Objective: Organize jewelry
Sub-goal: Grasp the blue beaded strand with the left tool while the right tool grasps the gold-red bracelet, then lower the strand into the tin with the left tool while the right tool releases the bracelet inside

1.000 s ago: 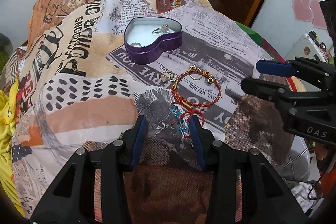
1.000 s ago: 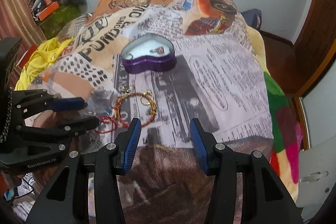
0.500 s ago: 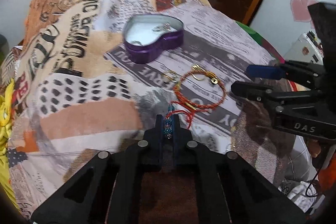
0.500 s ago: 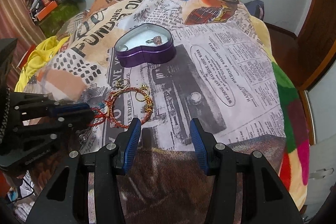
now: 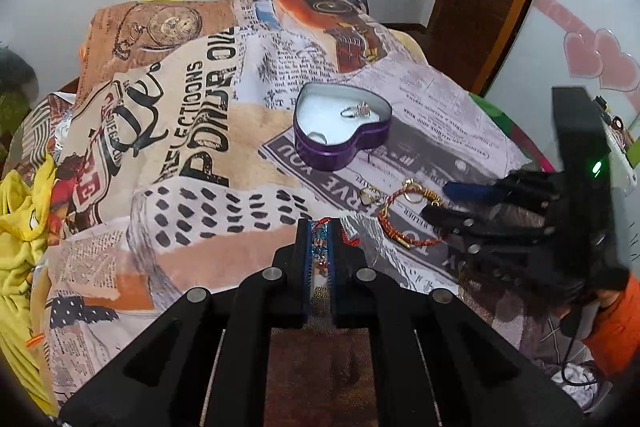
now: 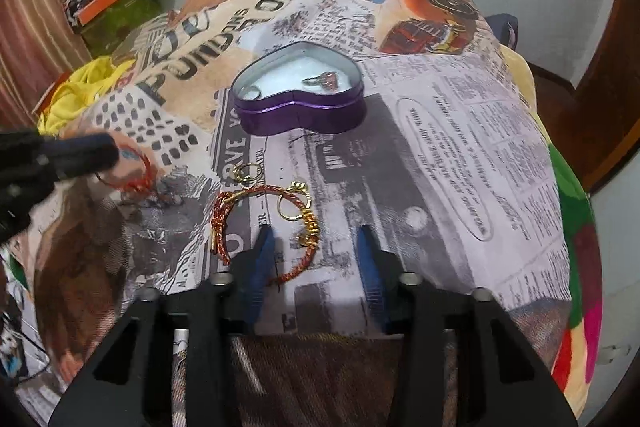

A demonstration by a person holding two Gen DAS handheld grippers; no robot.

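Left gripper (image 5: 319, 247) clenched on the beaded bracelet (image 5: 318, 245), red cord trailing from the jaws, just above the bed (image 5: 192, 131). Right gripper (image 6: 316, 259) released, jaws spread either side of the red-and-gold bangle (image 6: 260, 223), which lies on the bed just beside two small gold rings (image 6: 246, 173). Purple heart tin (image 5: 342, 127) farther off, lid absent, holding a stone ring (image 5: 356, 111) and a plain band (image 5: 318, 137). Likely step: carrying the bracelet to the tin. Best done by lifting straight up until the loose cord hangs clear of the bangle nearby, since a snag would drag both. Then travelling far and slightly right, stopping over the tin's middle, lowering inside the rim before letting go. Keeping clear of the right gripper, close on the right.
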